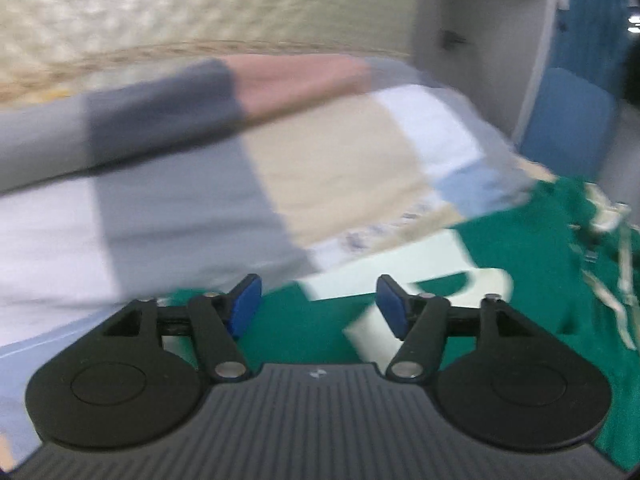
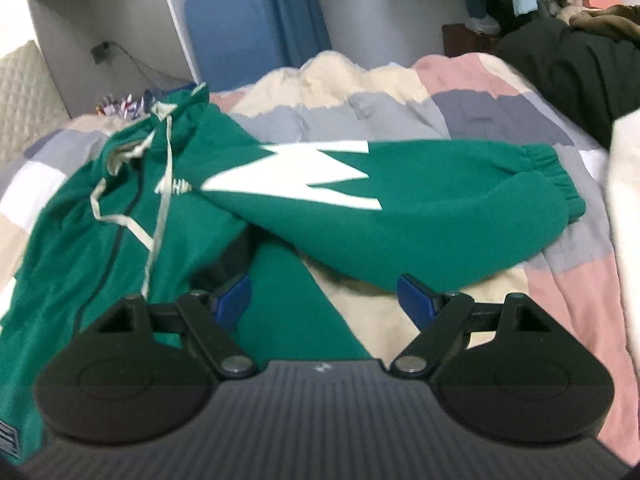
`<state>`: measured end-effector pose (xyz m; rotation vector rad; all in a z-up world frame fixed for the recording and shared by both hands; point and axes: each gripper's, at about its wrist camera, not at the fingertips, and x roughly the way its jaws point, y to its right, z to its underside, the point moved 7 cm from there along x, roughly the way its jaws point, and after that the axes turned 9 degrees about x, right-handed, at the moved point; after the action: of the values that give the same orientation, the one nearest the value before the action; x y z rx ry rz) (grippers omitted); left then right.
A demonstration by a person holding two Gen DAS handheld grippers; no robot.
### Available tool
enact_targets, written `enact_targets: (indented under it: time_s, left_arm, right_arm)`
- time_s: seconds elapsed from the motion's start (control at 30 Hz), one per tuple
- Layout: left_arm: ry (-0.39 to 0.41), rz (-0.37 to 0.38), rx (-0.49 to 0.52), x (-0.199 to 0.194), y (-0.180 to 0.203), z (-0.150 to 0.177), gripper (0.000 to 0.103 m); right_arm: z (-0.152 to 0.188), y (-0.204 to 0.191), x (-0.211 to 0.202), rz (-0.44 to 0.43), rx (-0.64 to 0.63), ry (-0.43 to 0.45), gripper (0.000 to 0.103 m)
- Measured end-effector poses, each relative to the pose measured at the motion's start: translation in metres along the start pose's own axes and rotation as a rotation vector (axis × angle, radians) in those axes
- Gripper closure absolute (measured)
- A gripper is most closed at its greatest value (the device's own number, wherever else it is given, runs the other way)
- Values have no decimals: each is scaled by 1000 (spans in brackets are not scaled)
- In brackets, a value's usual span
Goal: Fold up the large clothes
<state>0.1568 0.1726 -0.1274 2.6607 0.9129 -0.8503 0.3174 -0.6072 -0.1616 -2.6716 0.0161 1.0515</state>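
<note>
Green fleece hoodie (image 2: pixel 400 216), with white zigzag sleeve patch (image 2: pixel 304 176), is lying on a patchwork quilt (image 2: pixel 500 92). Left gripper (image 1: pixel 318 304) and right gripper (image 2: pixel 324 300) are hovering with jaws spread, gripping nothing.

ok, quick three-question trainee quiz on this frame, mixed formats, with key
1. True or false: the right gripper has its jaws clamped on the green hoodie.
2. Multiple choice: the hoodie's sleeve with the white zigzag is
A. folded across the chest
B. stretched out sideways over the quilt
C. hanging off the bed
3. Fill in: the cords at the hoodie's neck are ____ in colour.

Key: 1 false, the jaws stand open with nothing between them; 2 B; 3 cream.
</note>
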Motion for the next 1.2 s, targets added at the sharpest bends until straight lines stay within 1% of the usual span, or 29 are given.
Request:
enact_targets:
  time_s: [0.07, 0.1, 0.17, 0.27, 0.43, 0.53, 0.6, 0.67, 0.73, 0.8, 0.9, 0.97, 1.03, 1.1, 1.13, 1.17, 1.2]
  left_arm:
    - [-22, -31, -18, 2, -9, 3, 32]
    - [-45, -56, -31, 6, -14, 5, 31]
    - [-64, -77, -59, 11, -18, 7, 29]
    - [-96, -50, -103, 21, -18, 12, 27]
    - [-152, -12, -207, 27, -30, 21, 26]
    - [-154, -31, -222, 17, -36, 24, 26]
    - [-145, -52, -248, 6, -44, 28, 24]
    - [-146, -66, -256, 1, -48, 29, 22]
    - [-173, -68, -260, 3, -49, 32, 22]
    - [-196, -46, -287, 3, -50, 38, 22]
    - [-209, 54, -387, 11, -48, 41, 21]
    - [-196, 90, -412, 16, -44, 40, 22]
    - [-195, 134, -420, 22, -35, 39, 22]
    - [-194, 166, -403, 25, -26, 38, 30]
    - [-190, 161, -376, 26, -22, 38, 37]
    - [-179, 154, -344, 25, -19, 36, 46]
    - [-168, 145, -309, 25, -15, 33, 51]
  right_arm:
    - [1, 4, 5, 9, -24, 8, 22]
    - [1, 7, 6, 11, -23, 9, 22]
    - [1, 13, 10, 6, -6, 4, 22]
    - [-2, 24, 15, 0, 39, 11, 22]
    - [-13, 58, 24, -48, 257, 28, 22]
    - [-13, 79, 31, -73, 423, 11, 22]
    - [-9, 88, 37, -62, 479, -7, 19]
    - [-4, 95, 43, -47, 506, -29, 19]
    - [0, 101, 47, -64, 540, -36, 19]
    - [0, 104, 47, -80, 564, -20, 19]
    - [-2, 110, 50, -123, 616, 1, 17]
    - [-6, 114, 55, -150, 638, 18, 17]
    - [-13, 116, 60, -165, 621, 37, 17]
    - [-21, 117, 70, -171, 551, 61, 22]
    - [-25, 116, 75, -164, 507, 65, 29]
    - [-28, 115, 79, -152, 465, 68, 43]
    - [-31, 114, 83, -134, 421, 76, 51]
